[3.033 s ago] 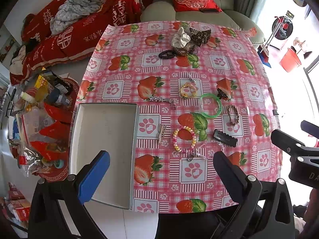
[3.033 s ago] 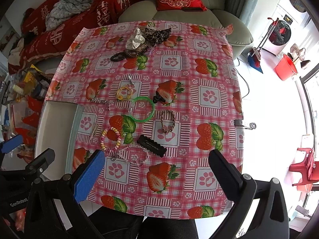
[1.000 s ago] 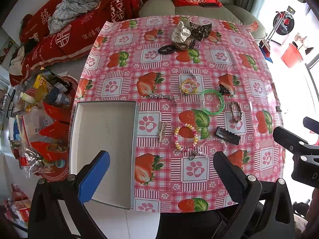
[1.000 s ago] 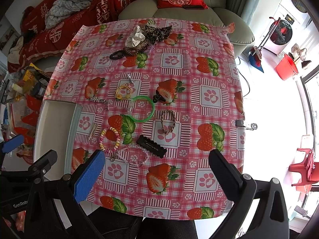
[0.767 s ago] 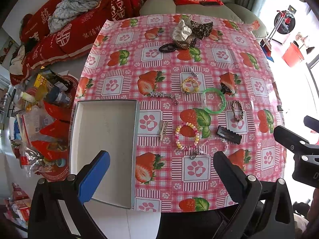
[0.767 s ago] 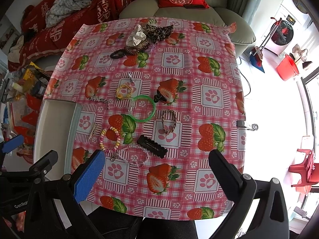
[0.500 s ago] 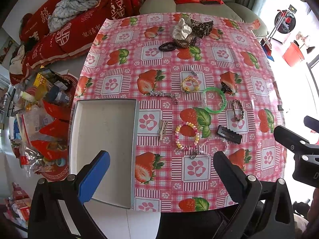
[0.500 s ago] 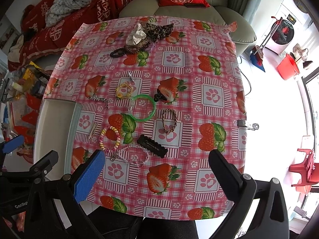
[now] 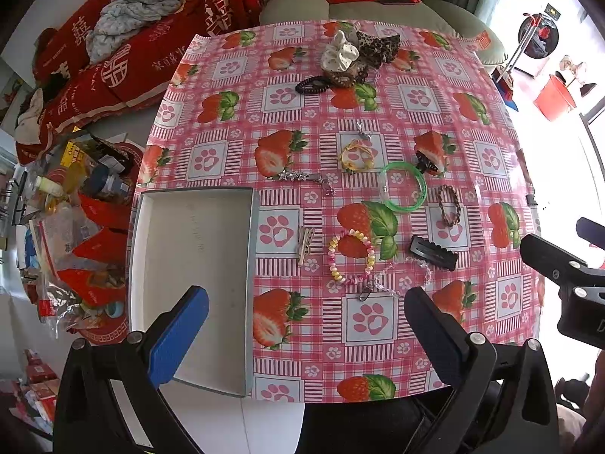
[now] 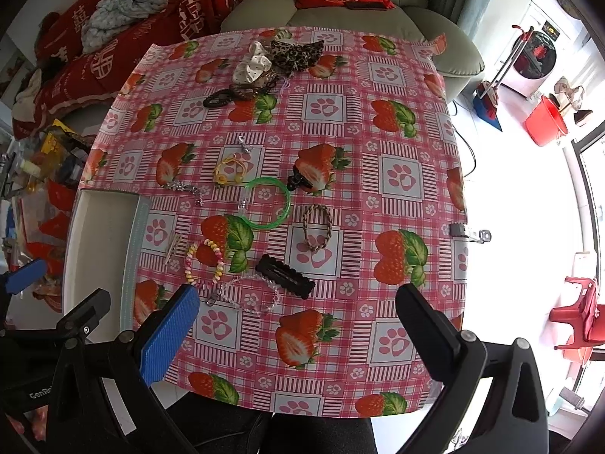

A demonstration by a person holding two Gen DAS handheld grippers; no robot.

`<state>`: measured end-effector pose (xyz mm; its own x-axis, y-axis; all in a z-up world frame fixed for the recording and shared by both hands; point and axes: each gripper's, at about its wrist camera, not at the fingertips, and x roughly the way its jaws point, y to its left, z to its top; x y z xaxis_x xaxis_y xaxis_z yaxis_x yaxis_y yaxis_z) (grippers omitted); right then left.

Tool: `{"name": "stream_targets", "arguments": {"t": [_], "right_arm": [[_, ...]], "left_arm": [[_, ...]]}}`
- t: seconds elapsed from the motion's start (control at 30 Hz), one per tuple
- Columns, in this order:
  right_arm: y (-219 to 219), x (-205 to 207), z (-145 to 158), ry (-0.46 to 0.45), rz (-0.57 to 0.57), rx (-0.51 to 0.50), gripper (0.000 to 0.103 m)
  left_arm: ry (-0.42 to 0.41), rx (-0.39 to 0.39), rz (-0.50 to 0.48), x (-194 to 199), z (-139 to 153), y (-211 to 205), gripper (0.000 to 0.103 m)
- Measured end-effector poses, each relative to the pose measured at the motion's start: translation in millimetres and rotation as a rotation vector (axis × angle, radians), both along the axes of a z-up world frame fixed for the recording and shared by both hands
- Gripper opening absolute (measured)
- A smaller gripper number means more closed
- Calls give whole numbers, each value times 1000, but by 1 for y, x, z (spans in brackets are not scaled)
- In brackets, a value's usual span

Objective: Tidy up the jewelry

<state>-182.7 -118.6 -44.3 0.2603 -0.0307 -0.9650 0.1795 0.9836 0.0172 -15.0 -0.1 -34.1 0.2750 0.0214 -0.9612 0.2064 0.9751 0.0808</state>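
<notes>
Moved: the tabletop (image 9: 378, 344) looks a bit farther off than before; no jewelry has shifted.
Left gripper (image 9: 302, 325): jaws wide open, holding nothing.
Right gripper (image 10: 298, 325): jaws wide open, holding nothing.
White box (image 9: 196, 249): bare inside.
Jewelry: bead bracelet (image 9: 351, 256), black clip (image 9: 433, 252), green bangle (image 9: 403, 191) all lie on the tabletop, so sorting has not begun.

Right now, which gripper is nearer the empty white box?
Left. The left gripper hovers with its blue finger over the white box. The right gripper sits further right, above the tablecloth's near edge, clear of the box.
</notes>
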Motion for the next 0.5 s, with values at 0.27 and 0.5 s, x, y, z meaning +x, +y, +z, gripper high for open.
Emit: {"name": "stream_targets", "arguments": {"t": [0.27,0.5], "right_arm": [[-13,-1,-6,35,-30,11,103],[-31,-8,-24,70,-76,19,103]], "left_arm": [[38,-9,22,-25,-19,16,103],[79,2,47,-51,-40,32,103]]}}
